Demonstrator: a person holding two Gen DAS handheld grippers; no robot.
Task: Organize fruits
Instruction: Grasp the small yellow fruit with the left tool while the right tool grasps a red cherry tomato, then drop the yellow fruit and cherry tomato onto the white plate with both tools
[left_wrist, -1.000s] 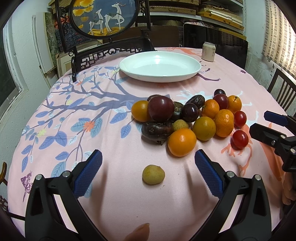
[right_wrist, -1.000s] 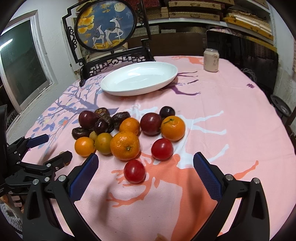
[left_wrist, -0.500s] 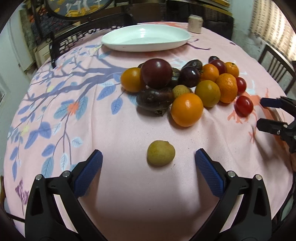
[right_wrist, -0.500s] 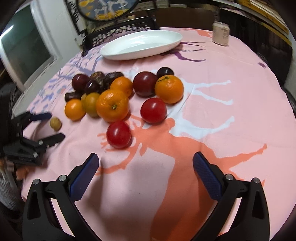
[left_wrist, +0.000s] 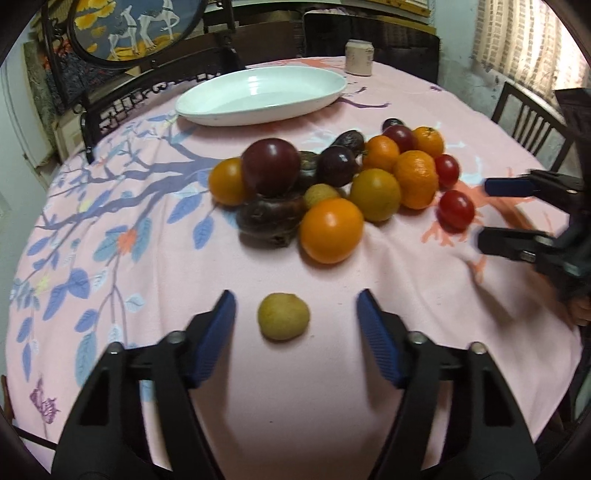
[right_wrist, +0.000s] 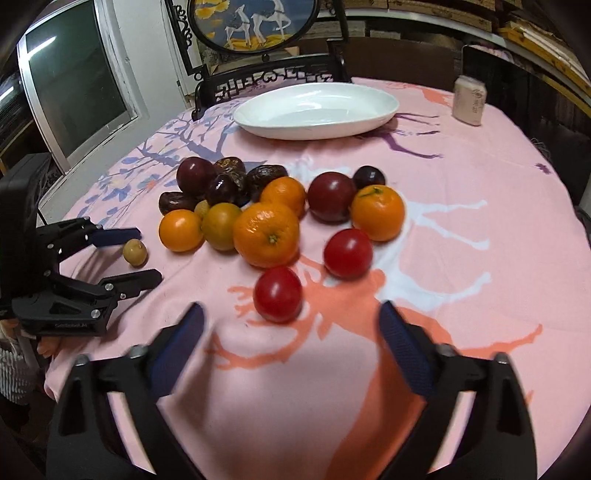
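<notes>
Fruit (left_wrist: 332, 184) is heaped on the pink tablecloth (left_wrist: 147, 295) short of a white oval dish (left_wrist: 258, 96), in which nothing is seen; a pale can (right_wrist: 469, 99) beyond it bears markings too blurred to be read. A small yellow-green fruit (left_wrist: 283, 316) is flanked by the closing jaws of the left gripper (left_wrist: 295, 325), untouched by either pad. A red tomato (right_wrist: 277, 294) is framed just ahead of the right gripper (right_wrist: 291, 328), whose jaws are also closing, nothing being held.
</notes>
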